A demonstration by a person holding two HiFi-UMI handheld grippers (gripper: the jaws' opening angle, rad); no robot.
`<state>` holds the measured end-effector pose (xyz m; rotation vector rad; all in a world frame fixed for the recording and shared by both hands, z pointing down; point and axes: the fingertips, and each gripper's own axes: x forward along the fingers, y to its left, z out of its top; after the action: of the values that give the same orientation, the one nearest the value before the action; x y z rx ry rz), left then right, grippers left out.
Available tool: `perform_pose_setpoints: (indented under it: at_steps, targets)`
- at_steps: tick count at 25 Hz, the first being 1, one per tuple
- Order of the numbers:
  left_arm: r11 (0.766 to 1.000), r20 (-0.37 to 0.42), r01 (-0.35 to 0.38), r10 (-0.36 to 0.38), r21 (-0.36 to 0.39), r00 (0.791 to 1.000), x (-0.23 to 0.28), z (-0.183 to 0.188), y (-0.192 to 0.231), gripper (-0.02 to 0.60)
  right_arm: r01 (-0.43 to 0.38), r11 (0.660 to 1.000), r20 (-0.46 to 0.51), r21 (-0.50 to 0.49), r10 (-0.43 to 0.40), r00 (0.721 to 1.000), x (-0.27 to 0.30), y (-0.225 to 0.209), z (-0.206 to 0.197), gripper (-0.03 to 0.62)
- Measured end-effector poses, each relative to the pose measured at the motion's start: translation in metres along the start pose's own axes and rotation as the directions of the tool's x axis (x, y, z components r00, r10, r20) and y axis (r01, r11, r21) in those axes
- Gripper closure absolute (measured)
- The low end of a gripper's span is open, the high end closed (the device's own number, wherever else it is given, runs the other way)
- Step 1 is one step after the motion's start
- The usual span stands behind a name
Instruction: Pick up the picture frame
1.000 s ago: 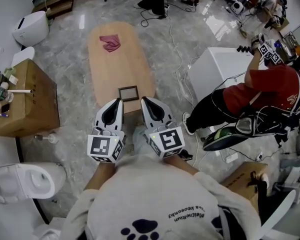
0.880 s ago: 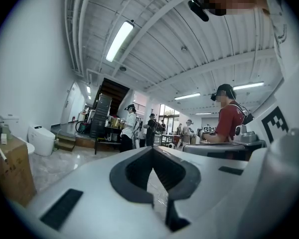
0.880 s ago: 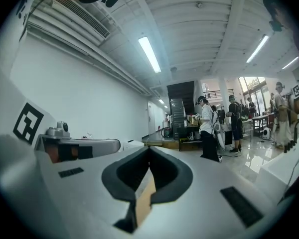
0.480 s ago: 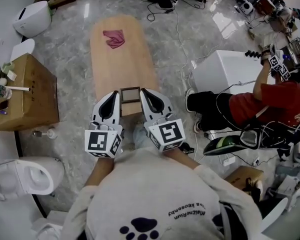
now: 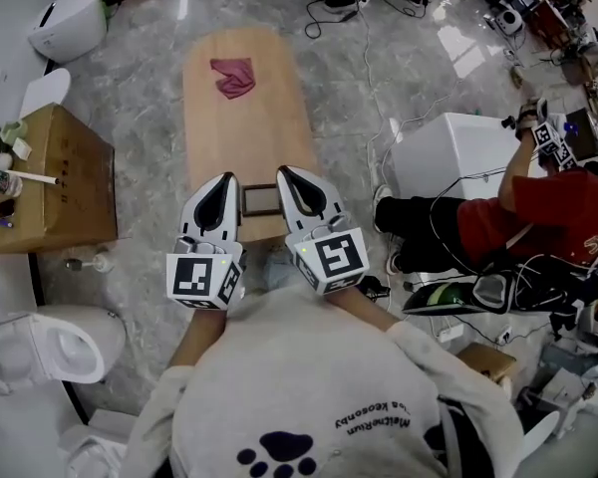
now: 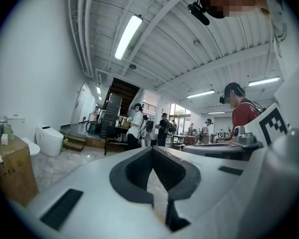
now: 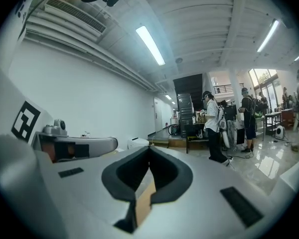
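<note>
A small dark-framed picture frame (image 5: 260,199) lies flat near the close end of a long oval wooden table (image 5: 241,118). My left gripper (image 5: 227,179) is just left of the frame, shut and empty. Just right of the frame is my right gripper (image 5: 284,173), also shut with nothing held. Both point level over the table's near end, tips flanking the frame. In the left gripper view the left gripper (image 6: 152,149) shows jaws meeting at the tips. The right gripper view shows the right gripper (image 7: 149,150) the same way, with a strip of wood below.
A pink cloth (image 5: 233,76) lies at the table's far end. A cardboard box (image 5: 42,182) with small items stands left, a toilet (image 5: 40,355) at lower left. A person in red (image 5: 538,227) sits right beside a white box (image 5: 453,152); cables trail on the floor.
Both grippers have moved forward over the table's near end, from short of the picture frame to either side of it. Their jaws stayed shut.
</note>
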<state>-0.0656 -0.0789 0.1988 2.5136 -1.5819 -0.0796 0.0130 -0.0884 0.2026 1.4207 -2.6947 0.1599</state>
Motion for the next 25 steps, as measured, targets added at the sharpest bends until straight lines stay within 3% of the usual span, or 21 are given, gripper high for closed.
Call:
perform_pose_setpoints:
  at_steps: [7, 13, 25]
  targets:
    - [1.000, -0.015, -0.026, 0.026, 0.002, 1.000, 0.039, -0.002, 0.008, 0.574, -0.030, 1.000, -0.014, 0.009, 0.030, 0.999, 0.030, -0.028, -0.002, 0.586]
    - [0.999, -0.022, -0.053, 0.053, 0.014, 0.998, 0.050, -0.005, 0.003, 0.574, -0.055, 0.998, -0.009, 0.027, 0.055, 0.998, 0.032, -0.041, -0.006, 0.586]
    - [0.995, -0.107, -0.092, 0.096, 0.038, 0.990, 0.057, -0.030, 0.010, 0.574, -0.076, 0.991, -0.051, 0.111, 0.082, 0.995, 0.051, -0.054, -0.037, 0.586]
